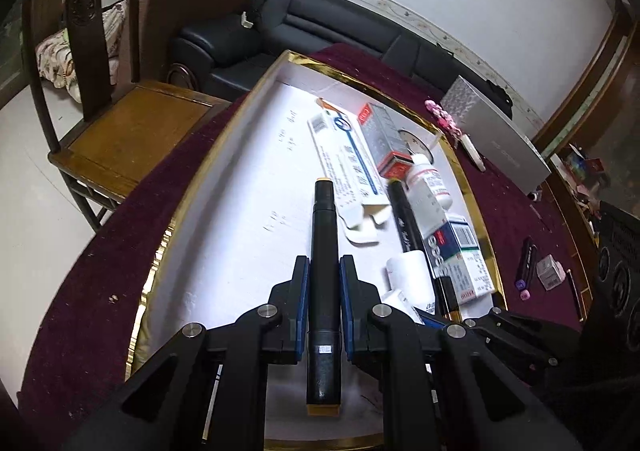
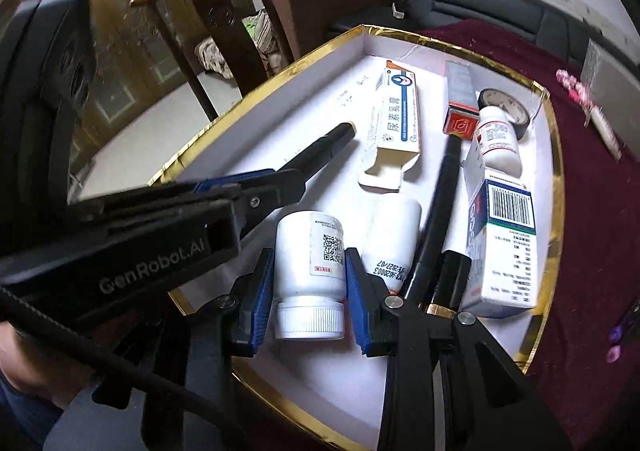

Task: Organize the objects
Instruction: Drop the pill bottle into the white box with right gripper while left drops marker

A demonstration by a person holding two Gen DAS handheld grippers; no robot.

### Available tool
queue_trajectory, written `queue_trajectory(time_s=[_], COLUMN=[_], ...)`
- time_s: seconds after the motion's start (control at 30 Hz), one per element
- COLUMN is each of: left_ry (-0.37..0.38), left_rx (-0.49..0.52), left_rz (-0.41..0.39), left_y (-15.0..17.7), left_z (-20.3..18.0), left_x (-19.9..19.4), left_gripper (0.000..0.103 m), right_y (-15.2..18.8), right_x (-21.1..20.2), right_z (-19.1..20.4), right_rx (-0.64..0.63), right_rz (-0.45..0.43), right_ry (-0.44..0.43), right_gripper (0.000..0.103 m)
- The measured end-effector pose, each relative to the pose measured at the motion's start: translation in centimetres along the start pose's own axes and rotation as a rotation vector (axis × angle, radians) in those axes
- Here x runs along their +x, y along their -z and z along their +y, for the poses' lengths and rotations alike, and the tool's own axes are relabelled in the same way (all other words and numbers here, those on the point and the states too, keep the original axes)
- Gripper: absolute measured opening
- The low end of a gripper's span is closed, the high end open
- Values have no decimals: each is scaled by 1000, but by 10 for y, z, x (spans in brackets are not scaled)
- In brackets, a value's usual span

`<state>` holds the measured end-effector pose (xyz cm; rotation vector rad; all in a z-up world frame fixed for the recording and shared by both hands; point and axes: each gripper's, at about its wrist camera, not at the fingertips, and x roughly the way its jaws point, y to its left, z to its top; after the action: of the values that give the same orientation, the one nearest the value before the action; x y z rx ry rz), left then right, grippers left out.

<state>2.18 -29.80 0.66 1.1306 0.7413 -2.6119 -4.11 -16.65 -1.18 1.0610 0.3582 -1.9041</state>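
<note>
A white, gold-rimmed box (image 1: 224, 155) lies on the maroon table. My left gripper (image 1: 324, 271) is shut on a black marker (image 1: 324, 251) with a yellow tip, held over the box floor; the marker also shows in the right wrist view (image 2: 320, 151). My right gripper (image 2: 310, 263) has its jaws around a white pill bottle (image 2: 308, 263) lying on the box floor, pads touching its sides. Beside it lies a second white bottle (image 2: 394, 239). Along the box's right side lie a long white carton (image 2: 396, 111), a grey-red carton (image 2: 460, 99), a small bottle (image 2: 498, 139), a barcode carton (image 2: 504, 243), black pens (image 2: 440, 207) and a tape roll (image 2: 506, 101).
On the cloth right of the box lie a silver box (image 1: 496, 131), a pink beaded item (image 1: 444, 119), a purple-tipped marker (image 1: 526, 267) and a small pink cube (image 1: 550, 271). A wooden chair (image 1: 120, 131) and a dark sofa (image 1: 320, 27) stand beyond the table.
</note>
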Motion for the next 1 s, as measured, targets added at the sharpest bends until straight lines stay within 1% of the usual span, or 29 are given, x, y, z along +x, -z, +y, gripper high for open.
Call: queue_trajectory(time_s=[0.2, 0.43, 0.53, 0.63, 0.73, 0.8, 0.87, 0.93, 0.97, 1.0], left_ry=[15, 9, 31, 31, 26, 32, 24, 17, 33, 37], left_rx=[15, 29, 20, 28, 34, 36, 61, 92, 110, 132], left_rz=[24, 39, 36, 28, 15, -18, -66, -134, -172, -209], left_y=[5, 7, 8, 7, 7, 5, 3, 1, -2, -5], left_z=[-12, -20, -21, -25, -28, -30, -37, -45, -48, -50], left_x=[5, 6, 3, -2, -7, -14, -20, -27, -29, -28], left_gripper=[12, 12, 12, 12, 12, 12, 13, 13, 13, 13], right_y=[9, 13, 13, 16, 18, 25, 29, 30, 32, 35], right_x=[-6, -16, -19, -31, -46, -62, -75, -87, -93, -102], right_z=[5, -2, -5, -10, -14, -20, -29, -44, -50, -60], right_rx=[-52, -37, -38, -29, -10, 16, 53, 104, 127, 153], right_rz=[-8, -1, -4, -32, -59, -89, -114, -146, -159, -176], right_ry=[39, 27, 23, 28, 8, -4, -20, -36, -40, -39], right_gripper=[32, 32, 32, 33, 33, 33, 33, 39, 44, 45])
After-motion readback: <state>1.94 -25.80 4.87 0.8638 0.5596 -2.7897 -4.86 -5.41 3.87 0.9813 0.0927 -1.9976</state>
